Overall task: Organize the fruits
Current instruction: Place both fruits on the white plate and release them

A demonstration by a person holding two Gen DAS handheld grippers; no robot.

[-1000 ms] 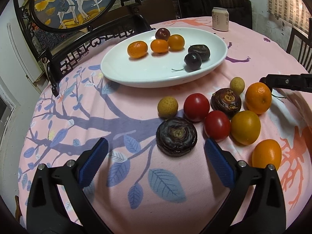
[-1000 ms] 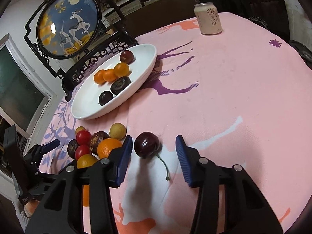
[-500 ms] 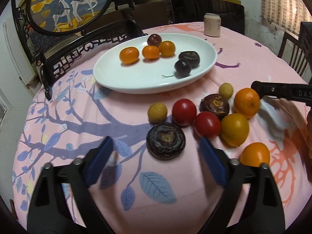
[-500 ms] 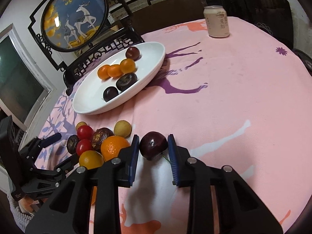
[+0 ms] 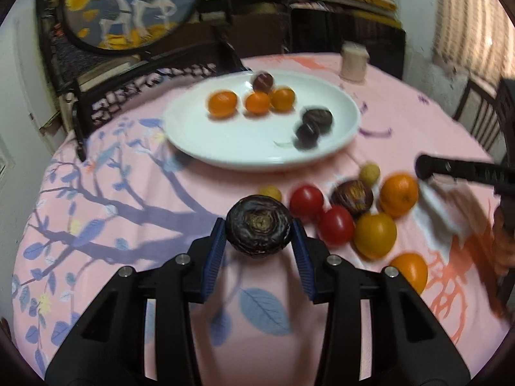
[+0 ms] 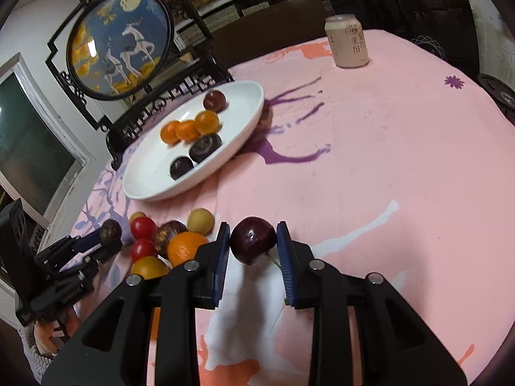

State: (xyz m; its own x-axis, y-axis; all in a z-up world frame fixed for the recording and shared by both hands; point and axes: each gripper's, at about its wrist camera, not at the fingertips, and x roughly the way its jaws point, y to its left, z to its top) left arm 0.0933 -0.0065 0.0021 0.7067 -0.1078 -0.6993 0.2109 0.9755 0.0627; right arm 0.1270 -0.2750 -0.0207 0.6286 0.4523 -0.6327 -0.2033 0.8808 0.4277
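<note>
My left gripper (image 5: 258, 239) is shut on a flat dark brown fruit (image 5: 258, 230), held just above the pink cloth. My right gripper (image 6: 253, 241) is shut on a dark red cherry (image 6: 253, 239) with its stem trailing below. A white oval plate (image 5: 225, 148) holds three small oranges, two dark fruits and a cherry; it also shows in the right wrist view (image 6: 148, 183). Loose fruit lies right of the left gripper: two red tomatoes (image 5: 305, 199), a brown fruit (image 5: 352, 193), oranges (image 5: 399, 191) and yellow fruits (image 5: 375, 234). The left gripper shows in the right wrist view (image 6: 107, 236).
A drink can (image 6: 347, 41) stands at the table's far side. A round deer-painted screen on a black carved stand (image 6: 119, 45) sits behind the plate. A dark chair (image 5: 479, 122) stands at the right edge. The round table has a pink patterned cloth (image 6: 386, 160).
My left gripper moved forward and shut on the flat dark fruit, lifting it. My right gripper shut on the cherry and raised it slightly.
</note>
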